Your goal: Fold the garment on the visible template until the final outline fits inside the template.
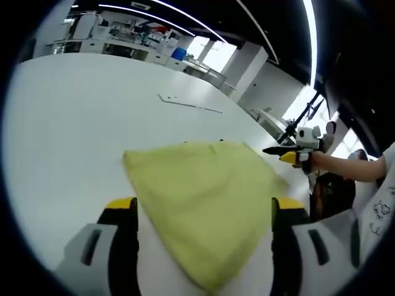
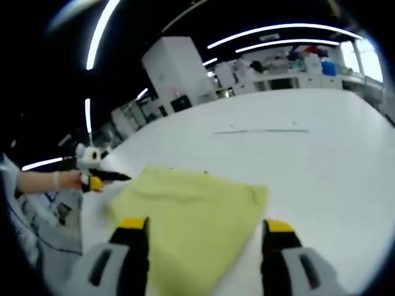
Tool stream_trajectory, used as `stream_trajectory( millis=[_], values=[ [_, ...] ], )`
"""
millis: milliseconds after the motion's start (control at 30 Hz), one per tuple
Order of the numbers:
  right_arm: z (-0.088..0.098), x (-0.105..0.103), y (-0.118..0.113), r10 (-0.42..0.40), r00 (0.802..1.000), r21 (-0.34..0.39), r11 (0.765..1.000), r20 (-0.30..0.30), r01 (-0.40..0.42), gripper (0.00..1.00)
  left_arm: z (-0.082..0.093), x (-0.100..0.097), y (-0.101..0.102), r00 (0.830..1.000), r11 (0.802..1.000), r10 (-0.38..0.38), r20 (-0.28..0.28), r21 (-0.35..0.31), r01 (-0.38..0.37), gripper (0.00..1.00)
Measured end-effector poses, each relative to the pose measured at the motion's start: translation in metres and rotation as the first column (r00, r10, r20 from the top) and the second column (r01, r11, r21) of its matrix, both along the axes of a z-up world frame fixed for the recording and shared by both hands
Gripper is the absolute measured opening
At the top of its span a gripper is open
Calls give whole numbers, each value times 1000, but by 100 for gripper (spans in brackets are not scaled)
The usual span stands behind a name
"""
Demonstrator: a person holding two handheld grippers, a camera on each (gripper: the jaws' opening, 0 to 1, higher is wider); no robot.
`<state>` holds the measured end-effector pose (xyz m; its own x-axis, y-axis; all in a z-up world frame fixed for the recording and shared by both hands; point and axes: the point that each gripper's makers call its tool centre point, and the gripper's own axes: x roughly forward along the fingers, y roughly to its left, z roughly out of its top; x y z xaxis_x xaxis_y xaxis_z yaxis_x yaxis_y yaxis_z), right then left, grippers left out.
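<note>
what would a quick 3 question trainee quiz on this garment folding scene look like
1. True or false: the yellow-green garment lies on a white table.
2. In the left gripper view, the left claw has its jaws: A) shut tight on the cloth, B) spread apart with cloth lying between them, C) hidden.
3. Fill in: in the right gripper view, the other claw, held by a person's hand, comes in from the ____ side of the picture.

Key: 1 true. 2 B. 3 left.
</note>
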<state>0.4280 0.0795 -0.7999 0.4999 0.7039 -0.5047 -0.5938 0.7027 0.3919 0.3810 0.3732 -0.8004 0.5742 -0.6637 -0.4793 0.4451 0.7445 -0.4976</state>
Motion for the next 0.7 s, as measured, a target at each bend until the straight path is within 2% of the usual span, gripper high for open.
stream_trajectory(
  millis=[367, 533, 700],
  values=[
    [2, -19, -30, -46, 999, 11, 999, -6, 46, 70, 3, -27, 9, 1000, 1000, 4, 8, 19, -4, 82],
    [2, -40, -33, -49, 999, 12, 999, -18, 50, 70, 1, -37, 17, 1000, 999, 3, 12, 41, -3, 79],
    [0, -48, -39, -53, 998, 8, 999, -25, 54, 69, -4, -53, 22, 1000, 998, -8, -4, 58, 8, 77]
  ],
)
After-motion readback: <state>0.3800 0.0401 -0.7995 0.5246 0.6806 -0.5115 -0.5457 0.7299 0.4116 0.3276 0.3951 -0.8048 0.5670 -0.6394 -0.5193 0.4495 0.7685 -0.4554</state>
